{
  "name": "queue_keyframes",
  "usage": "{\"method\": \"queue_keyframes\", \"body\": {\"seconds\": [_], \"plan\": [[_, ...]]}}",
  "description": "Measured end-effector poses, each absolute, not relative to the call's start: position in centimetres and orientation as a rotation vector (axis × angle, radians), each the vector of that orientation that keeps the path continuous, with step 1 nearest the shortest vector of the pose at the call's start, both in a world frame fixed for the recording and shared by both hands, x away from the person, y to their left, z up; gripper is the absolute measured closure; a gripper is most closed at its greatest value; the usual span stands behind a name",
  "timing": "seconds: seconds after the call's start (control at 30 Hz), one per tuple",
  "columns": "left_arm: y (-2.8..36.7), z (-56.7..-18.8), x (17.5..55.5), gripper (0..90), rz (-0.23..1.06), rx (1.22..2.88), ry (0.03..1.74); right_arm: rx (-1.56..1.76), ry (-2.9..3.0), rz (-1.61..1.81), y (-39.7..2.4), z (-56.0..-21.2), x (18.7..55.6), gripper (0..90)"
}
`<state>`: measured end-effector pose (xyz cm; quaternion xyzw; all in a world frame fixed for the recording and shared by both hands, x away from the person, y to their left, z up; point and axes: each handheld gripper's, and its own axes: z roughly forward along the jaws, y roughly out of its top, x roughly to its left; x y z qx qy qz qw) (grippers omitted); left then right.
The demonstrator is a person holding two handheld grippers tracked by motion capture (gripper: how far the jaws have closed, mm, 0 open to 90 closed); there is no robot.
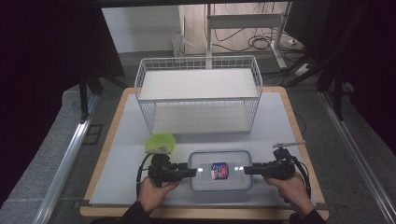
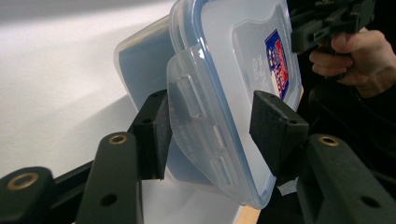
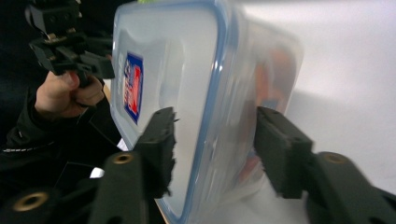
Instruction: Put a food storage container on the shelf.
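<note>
Two grippers flank a clear rectangular plastic box with a blue-rimmed lid (image 1: pixel 220 170), low in the frame's centre.
Left gripper (image 1: pixel 194 171) has its jaws astride the box's end latch, one pad touching; right gripper (image 1: pixel 246 170) straddles the opposite end, gaps visible, unclenched. Beyond, centre-left, lies a lime-green bowl (image 1: pixel 160 142); farther up stands a white wire basket shelf (image 1: pixel 200 93).

A white wire rack (image 1: pixel 198 93) stands at the worktop's (image 1: pixel 116 154) far side; a green bowl (image 1: pixel 160 143) sits nearer, left.
</note>
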<state>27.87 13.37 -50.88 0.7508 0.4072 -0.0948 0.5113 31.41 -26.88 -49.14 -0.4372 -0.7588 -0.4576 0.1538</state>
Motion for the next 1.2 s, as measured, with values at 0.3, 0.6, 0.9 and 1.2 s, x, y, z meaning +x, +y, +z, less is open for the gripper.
{"method": "queue_keyframes", "body": {"seconds": [0.3, 0.6, 0.9, 1.2], "plan": [[13.1, -50.3, 27.5, 49.8, -0.173, 1.803, 1.010, -1.308, -2.219, -1.303, -26.4, -48.5, 30.7, 50.5], [13.2, -50.0, 27.6, 51.0, -0.154, 1.780, 1.035, -1.308, -2.250, -1.356, -26.0, -47.9, 30.6, 52.6], [13.4, -48.5, 27.9, 50.9, -0.116, 1.775, 1.018, -1.289, -2.283, -1.442, -25.8, -46.1, 30.7, 52.8], [14.4, -45.4, 28.5, 51.0, -0.047, 1.752, 0.996, -1.242, -2.282, -1.527, -24.8, -43.5, 31.8, 52.8]]}}
